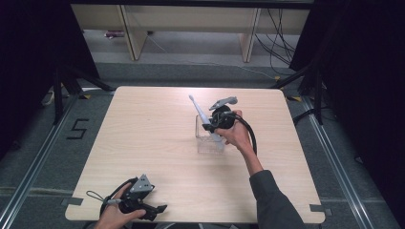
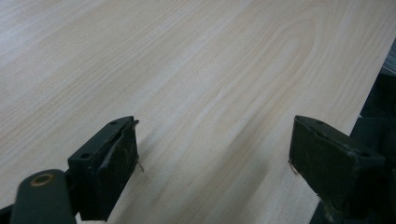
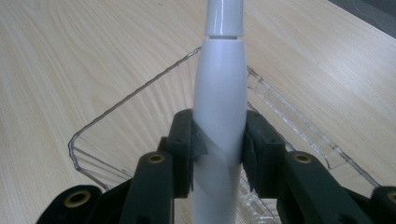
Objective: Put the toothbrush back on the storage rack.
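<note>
A white electric toothbrush (image 1: 200, 112) (image 3: 219, 107) stands tilted, its head up and to the left, with its lower end inside a clear plastic box (image 1: 209, 143) (image 3: 116, 116) on the middle of the table. My right gripper (image 1: 213, 125) (image 3: 219, 149) is shut on the toothbrush handle, both jaws pressed against its sides, right above the box. My left gripper (image 1: 160, 210) (image 2: 215, 158) rests open at the front left edge of the wooden table (image 1: 143, 133), nothing between its jaws, only bare wood below.
The table edge (image 2: 369, 93) runs close to the left gripper's right jaw. Beyond the table's far side stand wooden furniture legs (image 1: 136, 38) and loose cables (image 1: 282, 43) on the grey floor. Black stands (image 1: 59, 86) flank both sides.
</note>
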